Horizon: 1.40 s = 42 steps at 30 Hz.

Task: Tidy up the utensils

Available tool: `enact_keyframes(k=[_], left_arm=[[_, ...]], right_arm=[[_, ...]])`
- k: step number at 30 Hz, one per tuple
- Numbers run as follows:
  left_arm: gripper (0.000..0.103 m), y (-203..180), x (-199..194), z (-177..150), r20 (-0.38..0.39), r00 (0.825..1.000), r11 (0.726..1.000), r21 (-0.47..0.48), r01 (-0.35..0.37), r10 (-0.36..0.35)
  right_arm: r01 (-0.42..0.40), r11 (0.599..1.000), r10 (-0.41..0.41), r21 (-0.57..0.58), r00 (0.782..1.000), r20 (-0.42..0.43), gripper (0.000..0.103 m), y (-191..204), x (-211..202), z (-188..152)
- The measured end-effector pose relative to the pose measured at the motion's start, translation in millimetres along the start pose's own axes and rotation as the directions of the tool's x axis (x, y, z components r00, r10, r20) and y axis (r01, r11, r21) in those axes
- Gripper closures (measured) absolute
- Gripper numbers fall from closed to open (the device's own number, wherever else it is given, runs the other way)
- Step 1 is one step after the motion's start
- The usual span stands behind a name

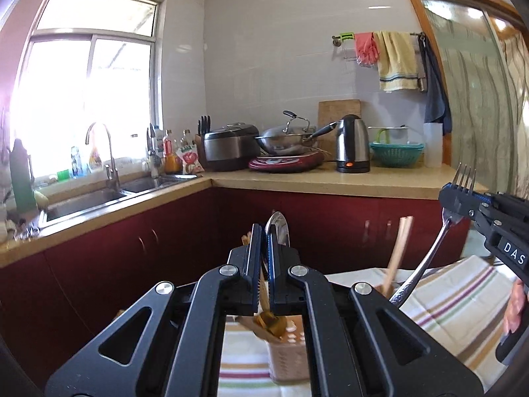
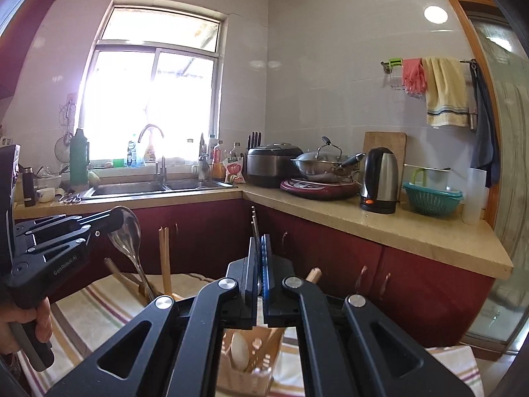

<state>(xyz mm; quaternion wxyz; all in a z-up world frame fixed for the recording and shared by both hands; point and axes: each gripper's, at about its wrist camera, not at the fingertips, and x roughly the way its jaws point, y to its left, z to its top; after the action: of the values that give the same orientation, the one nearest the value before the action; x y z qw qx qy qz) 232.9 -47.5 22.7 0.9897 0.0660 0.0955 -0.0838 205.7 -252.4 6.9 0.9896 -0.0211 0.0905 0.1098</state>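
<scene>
Spoon (image 1: 279,228), bowl uppermost, clamped between the nearly closed fingers of the left tool (image 1: 263,258); its handle slants down toward the perforated utensil holder (image 1: 287,357) directly below. In the right wrist view the same spoon (image 2: 127,235) stands upright beside the left tool (image 2: 114,220). Fork (image 1: 426,258), tines up, gripped just below the tines by the right tool (image 1: 458,203); the shaft slopes down and to the left, and its patterned handle end lies near the holder's right side. From the right wrist, the fork (image 2: 255,228) appears edge-on, pinched between the closed fingers of the right tool (image 2: 259,254), above the holder (image 2: 244,370), which contains a pale spoon and wooden pieces. Chopsticks (image 1: 398,251) rise between the two tools. The holder stands on a striped cloth (image 1: 456,301). Both tools are raised over the holder, apart from each other, with free space around them. Behind runs an L-shaped counter (image 1: 330,182) over red cabinets, well apart, carrying a sink (image 1: 99,198), rice cooker (image 1: 231,147), wok (image 1: 287,139) and kettle (image 1: 352,144).
</scene>
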Motion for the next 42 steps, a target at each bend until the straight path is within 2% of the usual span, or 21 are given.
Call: enact_keyframes(k=[5,12,15,17,18,19,23,26,28,30,35,38,42], left_arm=[[0.099,-2.9,26.3,-6.8,-0.024,0.999,0.999,0.025,-0.022,0.022],[0.099,-7.7,50.9,-29.4,-0.082,0.996,0.998,0.055,-0.035,0.039],[0.098,-13.4,50.7,-33.4,-0.061,0.996,0.992,0.106,-0.061,0.067],[0.093,-13.8,51.4,-33.7,-0.06,0.996,0.992,0.108,-0.061,0.067],[0.085,-14.3,51.8,-33.4,-0.065,0.996,0.992,0.112,-0.056,0.063],[0.074,-13.4,50.7,-33.8,-0.062,0.996,0.992,0.112,-0.056,0.063],[0.056,-12.9,46.6,-32.0,-0.046,0.997,0.992,0.11,-0.058,0.064],[0.047,-11.1,45.9,-29.1,-0.059,0.997,0.996,0.085,-0.036,0.041],[0.038,-9.7,45.5,-25.0,-0.063,0.998,0.998,0.063,-0.019,0.023],[0.033,-8.7,41.4,-20.5,-0.062,0.998,0.999,0.046,-0.009,0.012],[0.023,-10.3,17.9,-15.7,-0.069,0.998,1.0,0.026,0.01,-0.008],[0.013,-12.2,-1.3,-21.9,-0.091,0.996,1.0,-0.001,0.008,-0.008],[0.01,-18.0,-26.5,-35.5,-0.13,0.991,1.0,-0.027,0.006,-0.01]], right_arm=[[-0.012,1.0,0.012,-0.002,0.999,-0.037,0.101,5.8,27.1,-9.8],[-0.04,0.999,0.038,-0.016,0.99,-0.136,0.101,20.7,60.2,-39.2],[-0.051,0.999,0.048,-0.012,0.983,-0.178,0.101,23.8,69.8,-48.5],[-0.058,0.998,0.055,-0.009,0.977,-0.205,0.1,25.0,74.9,-52.6],[-0.06,0.998,0.057,-0.005,0.976,-0.211,0.098,25.1,75.5,-54.4],[-0.06,0.998,0.058,-0.003,0.976,-0.211,0.092,25.0,74.4,-55.2],[-0.056,0.998,0.057,0.01,0.98,-0.189,0.065,24.1,68.3,-50.4],[-0.048,0.998,0.052,0.028,0.984,-0.168,0.06,20.7,60.3,-43.0],[-0.042,0.998,0.048,0.039,0.985,-0.166,0.056,18.6,55.8,-39.1],[-0.03,0.998,0.039,0.056,0.986,-0.161,0.052,15.8,47.5,-35.7],[0.026,0.997,-0.014,0.073,0.986,-0.164,0.036,12.8,23.8,-32.2],[0.059,0.994,-0.042,0.094,0.983,-0.181,0.032,13.1,7.2,-35.7],[0.118,0.988,-0.095,0.096,0.972,-0.216,0.026,20.4,-20.8,-46.1]])
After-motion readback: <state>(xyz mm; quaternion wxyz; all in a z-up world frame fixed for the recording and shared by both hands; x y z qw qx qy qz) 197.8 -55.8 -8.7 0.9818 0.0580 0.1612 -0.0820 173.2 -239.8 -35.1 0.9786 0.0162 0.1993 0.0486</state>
